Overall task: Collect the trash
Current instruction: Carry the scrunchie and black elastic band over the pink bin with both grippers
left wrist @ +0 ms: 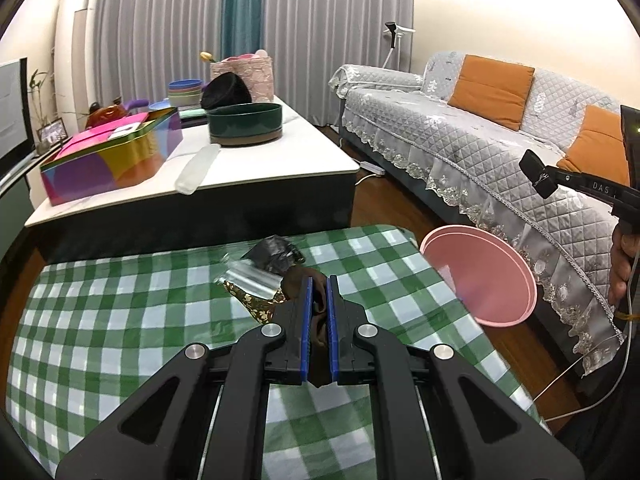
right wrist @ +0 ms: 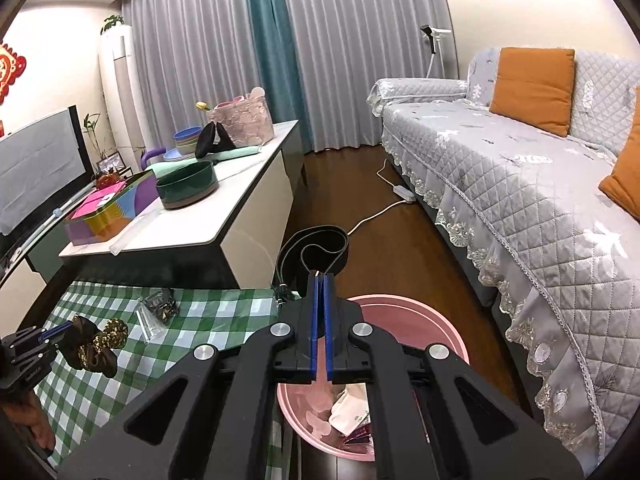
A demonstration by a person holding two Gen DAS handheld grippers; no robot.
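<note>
The left gripper point(left wrist: 319, 292) points forward and somewhat downward, its blue-padded jaws pinched on a brown-and-gold wrapper point(right wrist: 96, 346) that bulges out ahead of the fingertips. The right gripper point(right wrist: 322, 280) tilts down at a similar angle, its jaws pressed together with nothing between them. A hand point(left wrist: 624, 264) grips the right gripper's handle from below.

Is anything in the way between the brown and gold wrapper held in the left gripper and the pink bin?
Nothing visible blocks it. The left gripper holds the brown and gold wrapper above the checked tablecloth, and the pink bin stands open-topped beside the table edge. The right gripper, shut and empty, hangs over the bin and may crowd the drop.
</note>
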